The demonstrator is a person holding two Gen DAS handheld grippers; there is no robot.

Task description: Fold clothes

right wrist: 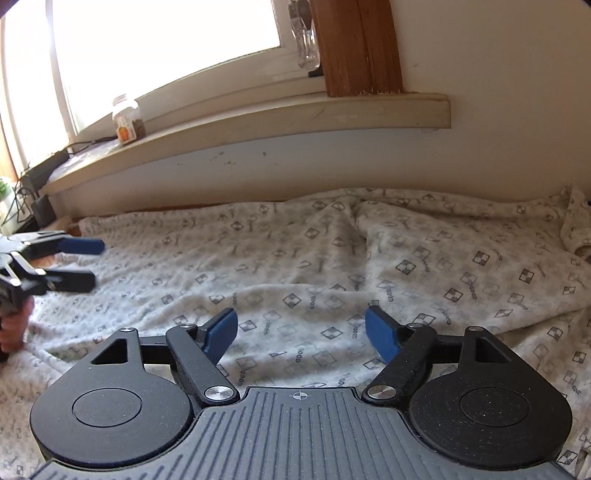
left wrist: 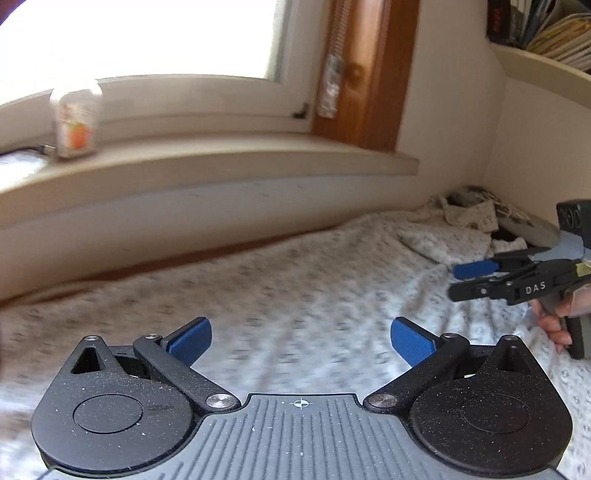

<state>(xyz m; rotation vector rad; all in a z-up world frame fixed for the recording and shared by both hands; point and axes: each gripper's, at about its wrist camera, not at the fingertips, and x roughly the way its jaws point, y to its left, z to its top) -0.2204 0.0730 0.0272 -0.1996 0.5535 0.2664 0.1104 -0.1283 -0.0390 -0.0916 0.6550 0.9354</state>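
Note:
A white cloth printed with small grey squares (right wrist: 332, 258) lies spread and wrinkled over the bed under the window; in the left wrist view the same cloth (left wrist: 295, 288) looks blurred. My left gripper (left wrist: 301, 341) hovers just above it, open, nothing between its blue pads. My right gripper (right wrist: 301, 334) is open too, low over the cloth, with bare fabric showing between the fingers. Each gripper shows in the other's view: the right gripper (left wrist: 455, 282) at the far right, the left gripper (right wrist: 96, 264) at the far left, both with jaws apart and a hand on the handle.
A long window sill (right wrist: 258, 122) runs above the bed with a glass jar (right wrist: 127, 120) on it, and cables (right wrist: 22, 192) at its left end. A wooden post (right wrist: 358, 48) stands beside the window. Crumpled fabric (left wrist: 469, 214) lies in the far corner under a bookshelf (left wrist: 546, 33).

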